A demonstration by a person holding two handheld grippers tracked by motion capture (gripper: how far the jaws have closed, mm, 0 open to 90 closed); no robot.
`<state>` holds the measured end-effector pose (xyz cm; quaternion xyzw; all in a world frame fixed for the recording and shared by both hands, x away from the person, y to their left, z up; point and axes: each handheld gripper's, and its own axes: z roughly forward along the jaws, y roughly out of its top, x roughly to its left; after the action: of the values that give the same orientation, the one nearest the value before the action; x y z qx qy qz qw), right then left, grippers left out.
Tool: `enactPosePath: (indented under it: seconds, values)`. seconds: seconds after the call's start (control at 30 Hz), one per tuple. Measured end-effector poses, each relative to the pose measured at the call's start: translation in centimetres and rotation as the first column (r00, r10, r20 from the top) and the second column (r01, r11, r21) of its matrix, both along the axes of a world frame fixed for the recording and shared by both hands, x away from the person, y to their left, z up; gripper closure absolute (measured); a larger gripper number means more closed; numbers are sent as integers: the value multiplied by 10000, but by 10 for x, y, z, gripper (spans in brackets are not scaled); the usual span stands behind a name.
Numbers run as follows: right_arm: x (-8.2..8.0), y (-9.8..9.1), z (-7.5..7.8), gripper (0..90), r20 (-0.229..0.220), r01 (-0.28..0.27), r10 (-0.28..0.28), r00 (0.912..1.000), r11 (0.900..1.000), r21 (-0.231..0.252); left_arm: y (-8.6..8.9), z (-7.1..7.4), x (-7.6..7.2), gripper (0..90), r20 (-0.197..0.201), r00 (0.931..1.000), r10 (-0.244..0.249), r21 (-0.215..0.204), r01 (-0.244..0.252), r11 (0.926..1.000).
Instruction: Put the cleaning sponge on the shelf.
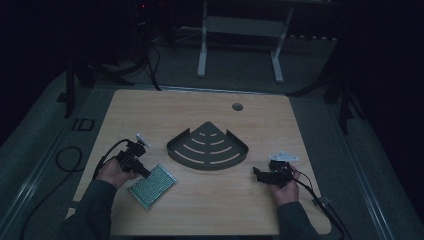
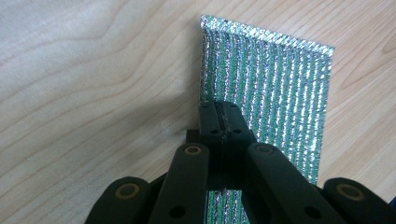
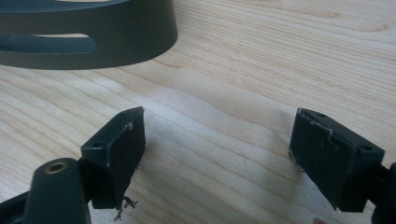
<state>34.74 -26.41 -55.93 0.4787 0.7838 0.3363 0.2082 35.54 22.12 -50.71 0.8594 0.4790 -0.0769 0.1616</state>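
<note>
A flat green and silver glittery pad (image 1: 153, 186) (image 2: 280, 93) lies on the wooden table near its front left. My left gripper (image 1: 145, 172) (image 2: 220, 122) is shut on the pad's near left edge, its jaws pressed together over it. A dark fan-shaped slotted tray (image 1: 207, 162) (image 3: 116, 42) sits in the middle of the table. My right gripper (image 1: 256, 173) (image 3: 219, 158) stands open just above the bare wood, right of the tray, with nothing between its jaws.
A round cable hole (image 1: 237, 106) is at the back of the table (image 1: 280, 215). Beyond the table stands a white frame (image 1: 240, 30) on the dim floor. Cables trail from both grippers off the front corners.
</note>
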Motion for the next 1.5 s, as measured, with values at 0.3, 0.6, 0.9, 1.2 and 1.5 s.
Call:
enactPosePath:
  seconds: [0.3, 0.6, 0.9, 1.2, 1.5]
  values:
    - [0, 0, 0, 178, 4, -6, 6, 10000, 10000, -2, 5, 16, 0, 900, 240, 9997, -1, -268, 7, 9996]
    - [0, 0, 0, 178, 0, -3, 3, 10000, 10000, 0, 8, 31, 2, 900, 564, 9984, 44, -368, -23, 9993]
    - [0, 0, 0, 178, -1, -6, 6, 10000, 10000, -1, 9, 45, 5, 899, 840, 9964, 69, -505, -27, 9987]
    - [0, 0, 0, 178, 5, -12, 12, 10000, 10000, -4, 8, 57, 11, 899, 1220, 9923, 204, -557, -137, 9984]
    - [0, 0, 0, 177, 2, -16, 16, 10000, 10000, -4, 1, 66, 17, 899, 1345, 9909, 66, -504, 2, 9987]
